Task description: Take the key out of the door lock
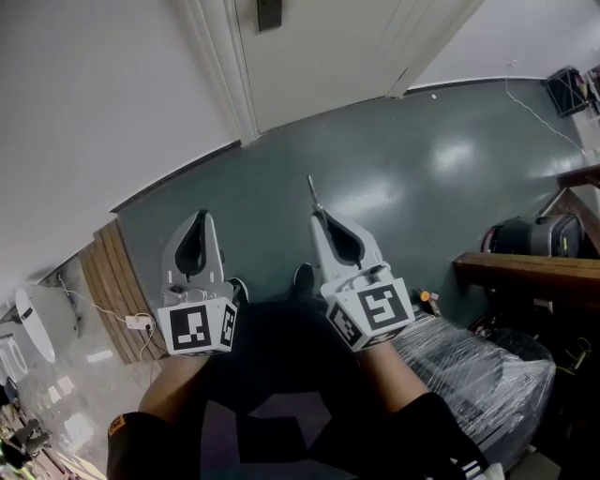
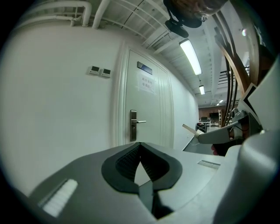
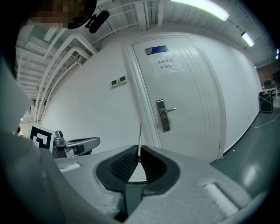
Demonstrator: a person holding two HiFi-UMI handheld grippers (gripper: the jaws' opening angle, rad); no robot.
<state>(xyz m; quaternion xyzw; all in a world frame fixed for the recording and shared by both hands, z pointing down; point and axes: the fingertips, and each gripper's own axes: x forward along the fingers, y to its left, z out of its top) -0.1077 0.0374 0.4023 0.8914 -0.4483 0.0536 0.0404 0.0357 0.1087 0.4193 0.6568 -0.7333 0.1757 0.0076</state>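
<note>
Precariously, the right gripper (image 3: 139,155) pinches the thin silver metal key (image 3: 139,139) at its fingers' very tips; any slackening could drop it. The left gripper (image 2: 140,148) has its fingers together, empty.

Office-type building corridor: white door (image 3: 183,100) carried a paper notice (image 3: 166,64), wall control panels (image 2: 98,71) left of the door, strip lights (image 2: 190,56) and exposed pipes (image 2: 65,8) above it.
</note>
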